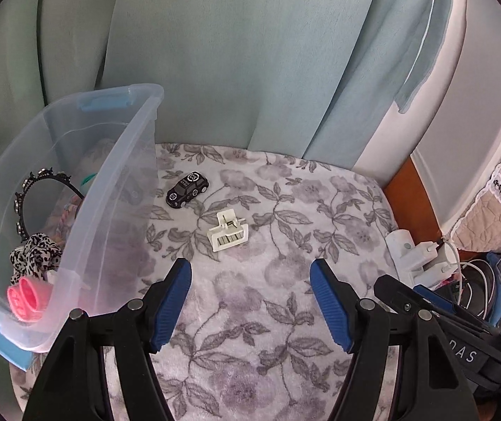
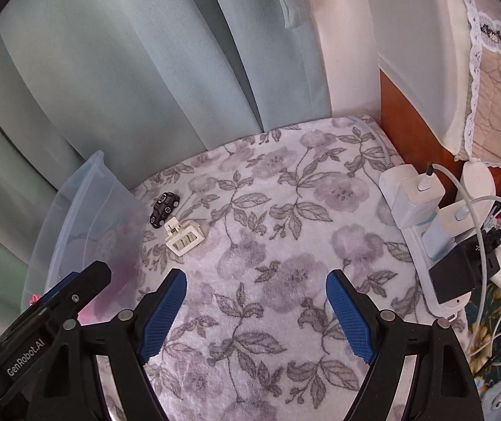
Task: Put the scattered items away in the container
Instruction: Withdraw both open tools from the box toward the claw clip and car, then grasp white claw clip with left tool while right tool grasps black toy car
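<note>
Standing open and empty, the left gripper (image 1: 250, 301) and right gripper (image 2: 255, 310) are both held above the floral blanket (image 1: 285, 298), nothing lying between either pair of blue pads. A clear plastic container (image 1: 117, 189) is placed at the left edge of the blanket, against the curtain (image 1: 232, 52), and already holds a studded headband (image 1: 22, 193), a spotted scrunchie (image 1: 34, 258) and a pink item (image 1: 26, 298). Two items remain outside it: a black toy car (image 1: 187, 190), just beside the container wall, and a white hair claw (image 1: 228, 231), near the car and apart from it. Both are judged within easy reach of either gripper. A power strip with chargers (image 2: 422, 207) at the blanket's right edge is judged not to belong to the task.
</note>
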`<action>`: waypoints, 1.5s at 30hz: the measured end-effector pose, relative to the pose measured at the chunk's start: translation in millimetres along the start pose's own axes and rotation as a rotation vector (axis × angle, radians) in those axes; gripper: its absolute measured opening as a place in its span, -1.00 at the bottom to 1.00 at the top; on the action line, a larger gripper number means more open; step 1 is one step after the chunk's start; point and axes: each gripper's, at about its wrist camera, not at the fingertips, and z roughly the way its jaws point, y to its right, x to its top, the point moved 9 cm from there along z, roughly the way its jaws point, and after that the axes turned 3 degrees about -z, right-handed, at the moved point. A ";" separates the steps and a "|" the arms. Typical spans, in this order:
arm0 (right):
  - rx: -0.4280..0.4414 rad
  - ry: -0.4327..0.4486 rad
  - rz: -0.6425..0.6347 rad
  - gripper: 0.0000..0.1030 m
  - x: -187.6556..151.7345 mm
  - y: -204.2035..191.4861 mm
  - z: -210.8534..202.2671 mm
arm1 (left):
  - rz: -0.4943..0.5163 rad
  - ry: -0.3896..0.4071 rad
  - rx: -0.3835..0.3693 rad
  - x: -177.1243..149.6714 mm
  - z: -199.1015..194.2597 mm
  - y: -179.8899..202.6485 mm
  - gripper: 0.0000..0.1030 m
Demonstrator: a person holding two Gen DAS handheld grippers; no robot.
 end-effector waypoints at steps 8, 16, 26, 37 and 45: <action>-0.005 -0.074 0.009 0.64 -9.7 5.2 43.4 | -0.006 -0.034 0.022 -0.3 48.9 -16.5 0.38; -0.003 -0.132 -0.006 0.64 -18.0 6.4 79.4 | -0.012 -0.065 0.042 1.1 94.9 -33.6 0.38; 0.004 -0.170 -0.006 0.64 -21.2 9.9 110.6 | -0.055 -0.085 0.038 6.3 143.6 -36.6 0.38; -0.002 -0.160 -0.023 0.64 -9.4 15.8 125.8 | -0.102 -0.094 0.044 10.5 178.5 -35.3 0.38; -0.002 -0.145 -0.030 0.64 3.3 17.7 133.6 | -0.103 -0.071 0.083 10.6 182.9 -39.5 0.17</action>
